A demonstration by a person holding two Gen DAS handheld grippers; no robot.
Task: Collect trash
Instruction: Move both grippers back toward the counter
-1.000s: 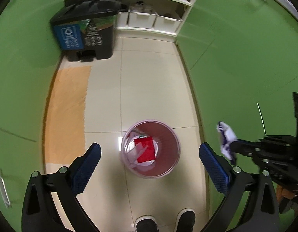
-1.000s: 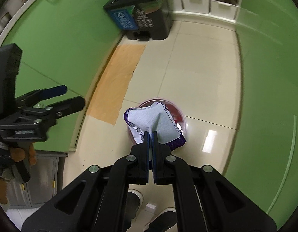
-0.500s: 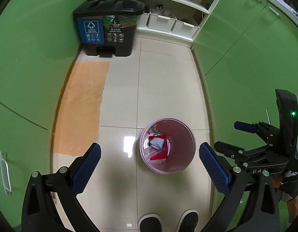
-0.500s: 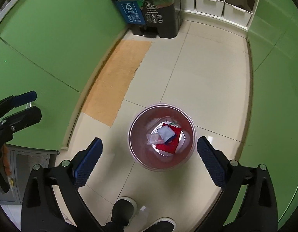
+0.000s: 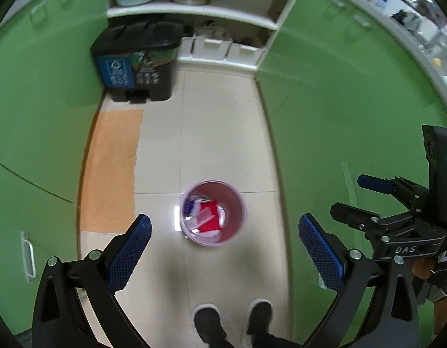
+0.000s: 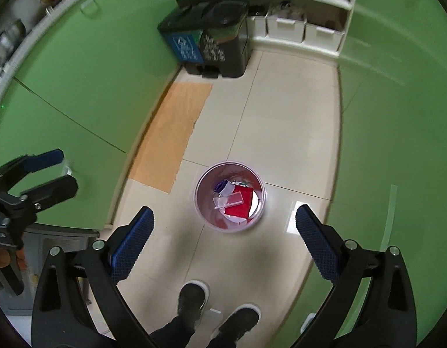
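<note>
Wrapper [image 6: 223, 186] dropped into bin [image 6: 254, 220]; right claw [image 6: 223, 239] empty above.

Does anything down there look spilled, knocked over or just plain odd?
Nothing stands out. The pink bin stands upright on the tiled floor, with the red wrapper and other scraps inside, none scattered around it.

Glossy tiled floor [image 5: 223, 133], translucent plastic bin [image 5: 243, 211], matt textured gripper pads [image 5: 130, 256].

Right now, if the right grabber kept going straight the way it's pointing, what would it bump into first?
Probably the pink bin on the floor. The right gripper, jaws wide open and empty, points steeply down toward it with nothing between. Depth is hard to judge, so it might hit floor tile beside the bin.
</note>
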